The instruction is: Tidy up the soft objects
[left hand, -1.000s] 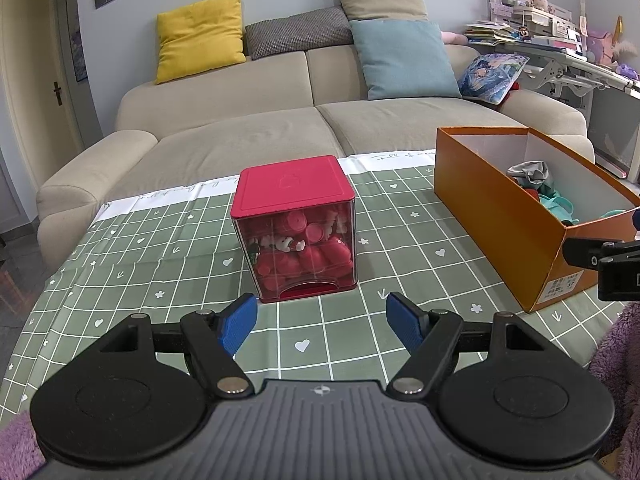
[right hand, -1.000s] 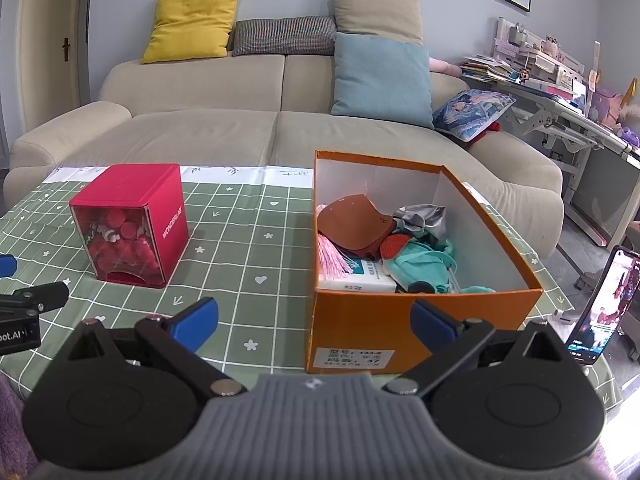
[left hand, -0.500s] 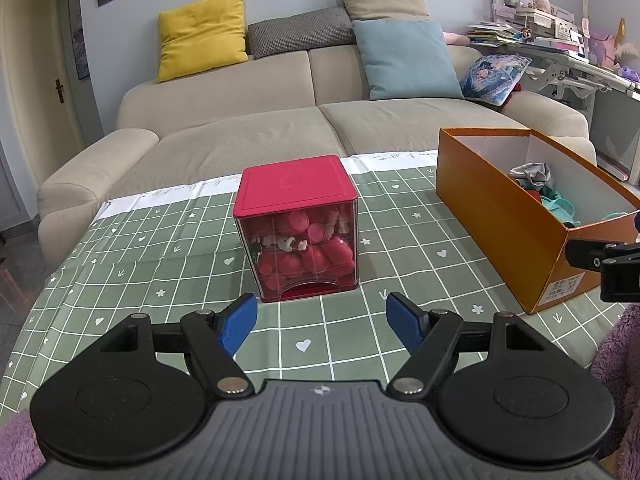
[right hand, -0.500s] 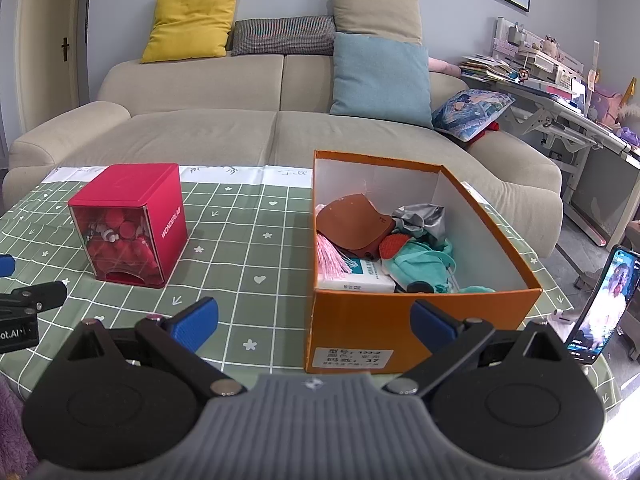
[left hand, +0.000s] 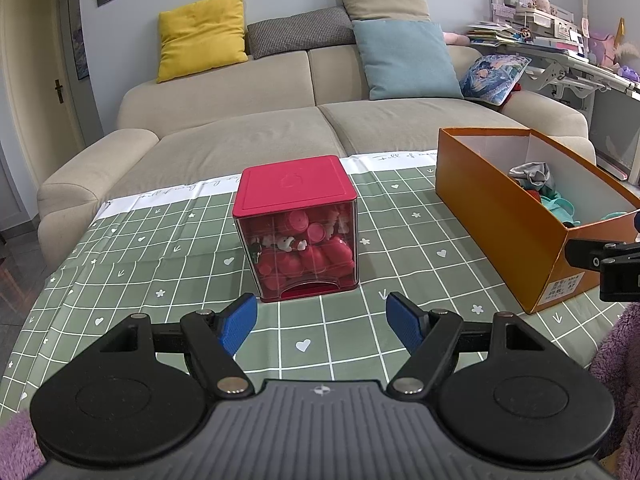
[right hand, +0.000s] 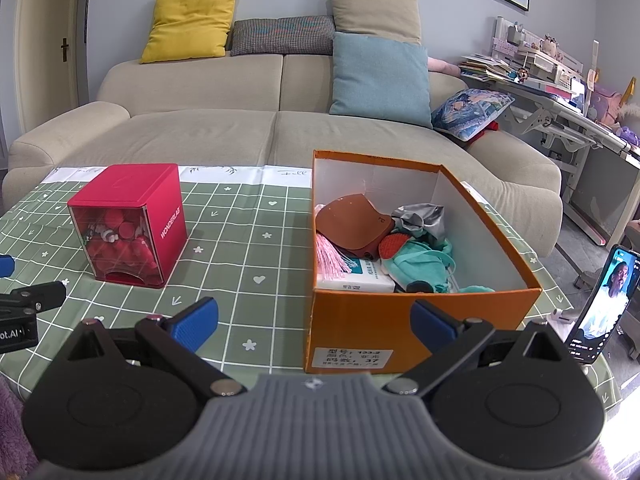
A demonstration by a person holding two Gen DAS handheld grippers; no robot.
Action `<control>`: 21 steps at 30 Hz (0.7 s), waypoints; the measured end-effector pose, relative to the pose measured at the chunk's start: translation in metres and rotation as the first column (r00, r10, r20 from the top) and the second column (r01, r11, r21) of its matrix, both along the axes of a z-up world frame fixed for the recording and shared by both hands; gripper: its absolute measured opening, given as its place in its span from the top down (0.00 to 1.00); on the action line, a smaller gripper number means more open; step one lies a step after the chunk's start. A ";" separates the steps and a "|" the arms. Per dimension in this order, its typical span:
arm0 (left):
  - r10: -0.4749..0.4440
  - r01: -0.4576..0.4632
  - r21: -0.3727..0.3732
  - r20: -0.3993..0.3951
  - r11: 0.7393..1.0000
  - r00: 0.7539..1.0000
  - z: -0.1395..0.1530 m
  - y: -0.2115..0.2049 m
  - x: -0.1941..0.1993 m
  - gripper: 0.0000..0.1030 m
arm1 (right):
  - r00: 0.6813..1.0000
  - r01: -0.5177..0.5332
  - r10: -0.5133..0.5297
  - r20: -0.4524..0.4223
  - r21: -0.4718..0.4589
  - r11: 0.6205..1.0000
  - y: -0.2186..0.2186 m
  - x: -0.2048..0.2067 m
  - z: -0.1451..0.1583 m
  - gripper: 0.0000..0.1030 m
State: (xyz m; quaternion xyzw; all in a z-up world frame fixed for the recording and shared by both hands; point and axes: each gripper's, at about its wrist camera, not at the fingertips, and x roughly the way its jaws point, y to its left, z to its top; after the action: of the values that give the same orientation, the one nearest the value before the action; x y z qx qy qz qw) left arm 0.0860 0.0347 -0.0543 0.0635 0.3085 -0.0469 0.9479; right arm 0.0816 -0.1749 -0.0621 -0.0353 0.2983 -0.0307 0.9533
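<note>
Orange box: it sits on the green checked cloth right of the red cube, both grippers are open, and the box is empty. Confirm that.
Not empty. The right wrist view shows the orange box holding a brown cap, teal cloth and a white packet. It is right of the red cube, and the left gripper and right gripper are open.

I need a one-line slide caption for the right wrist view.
Open right hand-held gripper faces an orange box of soft items on a green checked tablecloth.
</note>
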 end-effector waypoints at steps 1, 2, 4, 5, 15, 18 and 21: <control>0.000 0.000 0.000 0.000 1.000 1.000 0.000 0.000 0.000 0.16 | 1.000 0.000 0.000 0.000 0.000 1.000 0.000 0.000 0.000 0.03; 0.000 0.000 0.000 -0.001 1.000 1.000 0.000 0.000 0.000 0.16 | 1.000 0.000 0.000 0.000 0.001 1.000 0.000 0.000 0.000 0.03; -0.001 0.001 0.000 0.000 1.000 1.000 0.000 0.000 0.000 0.16 | 1.000 0.003 -0.003 -0.001 0.001 1.000 0.001 0.000 0.000 0.03; -0.002 0.002 0.000 0.000 1.000 1.000 0.000 0.000 0.000 0.16 | 1.000 0.003 -0.003 -0.001 0.001 1.000 0.001 0.000 0.000 0.03; -0.002 0.002 -0.001 -0.001 1.000 1.000 0.000 -0.001 -0.001 0.17 | 1.000 0.002 -0.002 -0.001 0.000 1.000 0.001 0.000 0.000 0.03; -0.004 0.004 0.002 -0.001 1.000 1.000 0.001 -0.002 -0.001 0.17 | 1.000 0.004 -0.004 -0.002 0.000 1.000 0.001 0.000 -0.001 0.03; -0.004 0.004 0.002 -0.002 1.000 1.000 0.001 -0.002 -0.001 0.17 | 1.000 0.004 -0.004 -0.003 0.001 1.000 0.001 0.000 -0.001 0.03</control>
State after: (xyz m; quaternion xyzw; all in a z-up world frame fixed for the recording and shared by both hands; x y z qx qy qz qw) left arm 0.0850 0.0326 -0.0535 0.0650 0.3092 -0.0484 0.9475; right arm 0.0819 -0.1739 -0.0632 -0.0345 0.2996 -0.0322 0.9529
